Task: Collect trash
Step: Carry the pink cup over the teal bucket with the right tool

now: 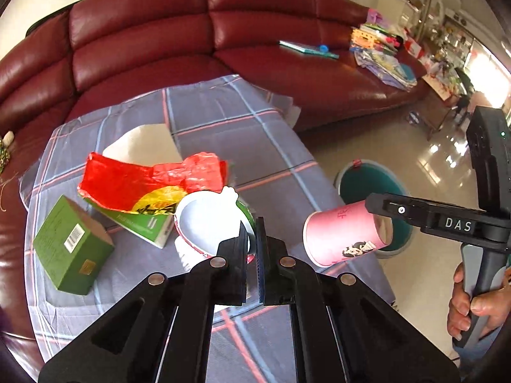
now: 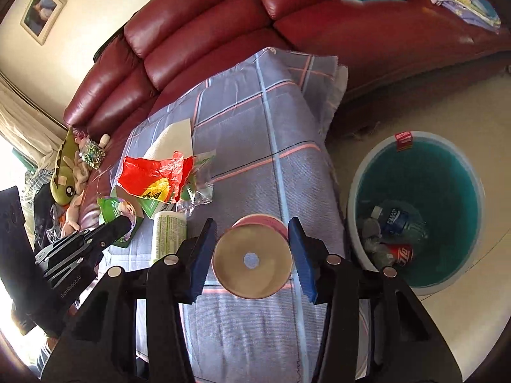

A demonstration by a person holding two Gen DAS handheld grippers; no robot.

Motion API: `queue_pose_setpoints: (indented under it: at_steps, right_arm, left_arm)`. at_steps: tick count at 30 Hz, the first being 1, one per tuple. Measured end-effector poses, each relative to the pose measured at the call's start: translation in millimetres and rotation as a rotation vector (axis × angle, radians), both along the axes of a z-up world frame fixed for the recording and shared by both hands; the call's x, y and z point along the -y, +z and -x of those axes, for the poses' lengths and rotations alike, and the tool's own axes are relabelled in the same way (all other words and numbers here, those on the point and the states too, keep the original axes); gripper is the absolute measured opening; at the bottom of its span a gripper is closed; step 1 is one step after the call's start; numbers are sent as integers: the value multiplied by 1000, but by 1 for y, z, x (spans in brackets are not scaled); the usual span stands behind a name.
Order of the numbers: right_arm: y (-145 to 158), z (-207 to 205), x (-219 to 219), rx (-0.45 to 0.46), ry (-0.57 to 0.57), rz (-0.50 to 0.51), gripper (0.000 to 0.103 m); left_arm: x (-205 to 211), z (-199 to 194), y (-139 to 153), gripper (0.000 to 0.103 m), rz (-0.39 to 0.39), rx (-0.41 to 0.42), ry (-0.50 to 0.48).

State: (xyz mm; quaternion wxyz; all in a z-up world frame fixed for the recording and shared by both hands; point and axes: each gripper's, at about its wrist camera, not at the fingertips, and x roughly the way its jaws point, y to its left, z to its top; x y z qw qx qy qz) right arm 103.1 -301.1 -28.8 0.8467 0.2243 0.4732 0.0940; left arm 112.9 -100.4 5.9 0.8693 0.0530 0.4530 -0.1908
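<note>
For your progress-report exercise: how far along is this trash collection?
Done: a bottle and can lie in the bin. In hand: left gripper pinches the white cup; right gripper carries the pink cup. Left: red wrapper, green box.

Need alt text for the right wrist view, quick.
The right gripper holds a pink paper cup on its side, base toward the camera, above a checked cloth. A teal bin with bottles stands on the floor to the right.
</note>
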Motion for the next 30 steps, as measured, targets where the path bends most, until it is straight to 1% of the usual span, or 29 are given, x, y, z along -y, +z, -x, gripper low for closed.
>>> queue_pose_setpoints:
  at_steps: [1,2,3,5,7,10,13,16,18,20,22,24,26,28,30]
  right_arm:
    - [-5,-2,3,1,16,4,50]
    - [-10,-3,7,0,14,-25,54]
    - [-13,-4,9,-6,20,-49,56]
    - [-16,-5,5,-6,59,-57,59]
    - [-19,-6,-2,-23,83,-52,67]
    - [-20,1,-8,-31,105,-19,75]
    - [-25,9,-20,-51,141,-27,78]
    - [-27,18,-31,-72,162,-21,78]
    - [-32,28,-39,-102,174,12,78]
    - [-40,38,-44,-148,191,9,78]
    - [-42,45,-46,-170,190,14,78]
    - [-33,50,-46,-166,185,11,78]
    - [-17,51,-47,-132,178,32,78]
    - [-7,45,-47,-97,156,94,86]
    - [-11,35,-48,-79,137,139,86]
  left_arm:
    - [6,-2,-2,5,6,-17,-12]
    - [10,-4,-5,5,-4,-23,-12]
    - [13,-7,-9,5,-16,-25,-10]
    - [13,-11,-14,5,-17,-39,-1]
    - [11,-12,-16,5,-12,-45,12]
    - [6,-11,-17,5,-17,-36,20]
    - [-2,-10,-17,5,-11,-41,32]
    - [-10,-7,-17,5,5,-45,39]
    - [-14,-1,-15,5,12,-37,37]
    - [-18,4,-14,5,20,-30,33]
    - [-23,9,-14,5,31,-29,32]
    - [-27,13,-14,5,43,-28,31]
    - [-31,16,-13,5,59,-25,28]
    - [-34,18,-12,5,74,-21,26]
    - [-37,19,-10,5,91,-24,29]
